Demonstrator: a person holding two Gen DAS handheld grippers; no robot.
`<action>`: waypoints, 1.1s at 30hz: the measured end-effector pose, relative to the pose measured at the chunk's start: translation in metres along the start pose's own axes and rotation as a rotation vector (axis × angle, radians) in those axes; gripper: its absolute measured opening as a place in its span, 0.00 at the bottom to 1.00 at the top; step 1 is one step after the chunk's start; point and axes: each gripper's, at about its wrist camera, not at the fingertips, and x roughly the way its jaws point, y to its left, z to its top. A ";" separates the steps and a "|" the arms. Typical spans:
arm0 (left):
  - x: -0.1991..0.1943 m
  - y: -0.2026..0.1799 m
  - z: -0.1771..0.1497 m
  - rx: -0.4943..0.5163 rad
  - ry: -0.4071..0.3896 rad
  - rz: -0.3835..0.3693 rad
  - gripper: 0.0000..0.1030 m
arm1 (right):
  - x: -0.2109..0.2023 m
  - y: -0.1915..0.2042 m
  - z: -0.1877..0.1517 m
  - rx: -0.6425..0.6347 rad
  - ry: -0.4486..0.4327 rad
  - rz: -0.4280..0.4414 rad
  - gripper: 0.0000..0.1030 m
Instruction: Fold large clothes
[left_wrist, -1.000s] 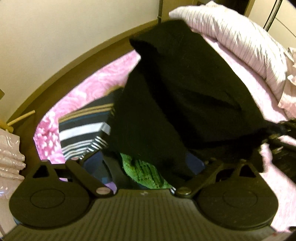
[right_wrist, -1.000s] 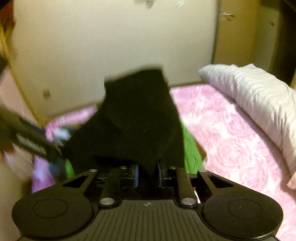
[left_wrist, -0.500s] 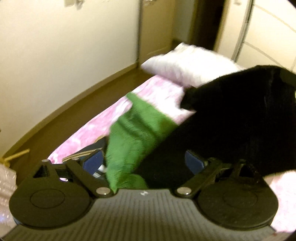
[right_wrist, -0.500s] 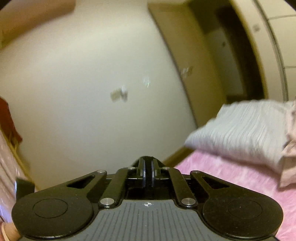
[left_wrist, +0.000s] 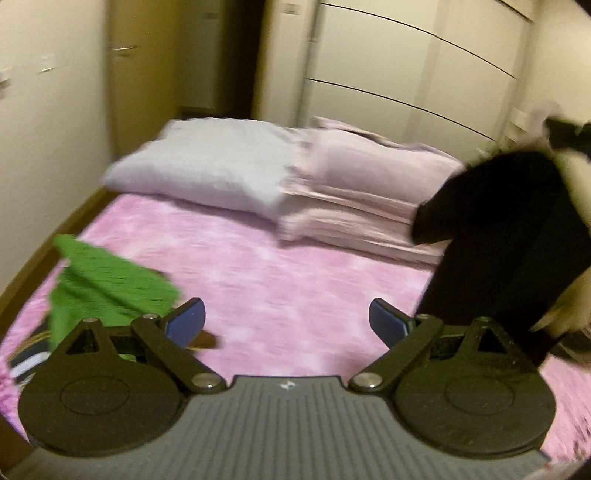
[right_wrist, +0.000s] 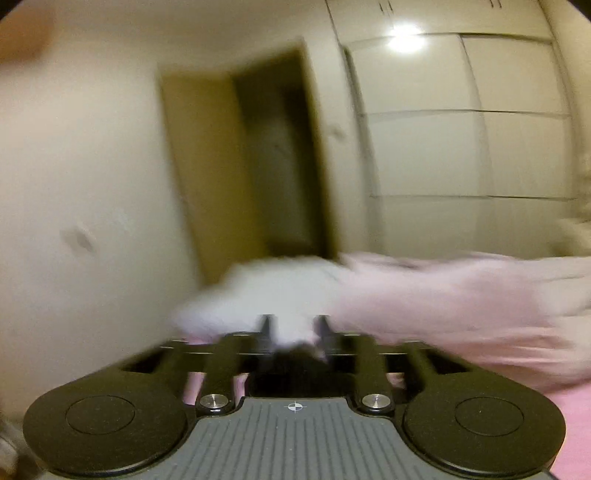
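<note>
Listing from my left tool (left_wrist: 287, 320): blue pads spread wide, nothing between them, over a pink flowered bed sheet (left_wrist: 280, 266). Black limp garment (left_wrist: 509, 236) hangs at the right edge, above the sheet. Green knitted garment (left_wrist: 107, 288) lies at the left edge, over a striped folded cloth (left_wrist: 26, 360). Pale pillows (left_wrist: 258, 173) line the far edge. Open sheet lies between. My right tool (right_wrist: 293, 332): jaws opening, nothing visibly between them; view blurred.
</note>
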 end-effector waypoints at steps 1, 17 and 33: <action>0.000 -0.023 -0.007 0.017 0.007 -0.025 0.91 | -0.021 -0.020 -0.006 -0.001 -0.010 -0.059 0.56; -0.014 -0.216 -0.129 0.187 0.272 -0.098 0.91 | -0.203 -0.184 -0.217 0.244 0.524 -0.235 0.59; -0.025 -0.253 -0.159 0.314 0.348 -0.101 0.91 | -0.221 -0.174 -0.248 0.293 0.610 -0.197 0.59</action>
